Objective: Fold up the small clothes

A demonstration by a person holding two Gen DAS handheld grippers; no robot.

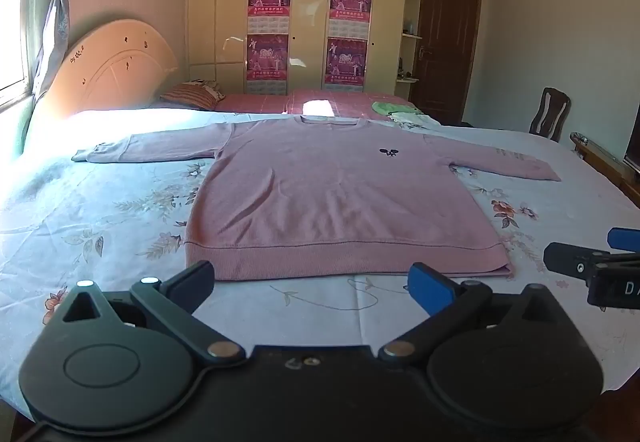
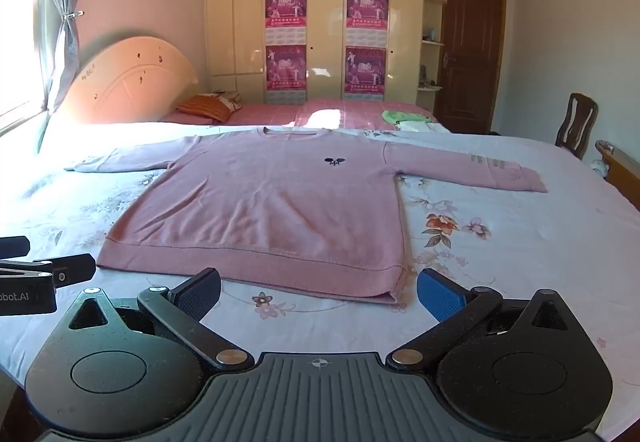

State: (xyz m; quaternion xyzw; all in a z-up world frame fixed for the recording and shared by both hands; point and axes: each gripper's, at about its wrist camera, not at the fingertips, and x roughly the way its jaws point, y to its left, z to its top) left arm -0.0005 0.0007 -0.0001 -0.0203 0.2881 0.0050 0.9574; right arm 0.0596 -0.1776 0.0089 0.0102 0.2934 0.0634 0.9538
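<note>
Pink sweater (image 1: 332,194) lies flat — both grippers (image 1: 314,284) (image 2: 318,292) tilted down, wide open, empty.

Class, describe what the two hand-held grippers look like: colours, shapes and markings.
Both the left gripper and the right gripper are black, with round discs, silver pivot pins, one black finger and one blue finger. White lettering marks their sides.

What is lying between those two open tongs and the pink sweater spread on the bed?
Nothing visible: only bare floral bedsheet separates the left tongs and right tongs from the pink knit sweater's hem.
</note>
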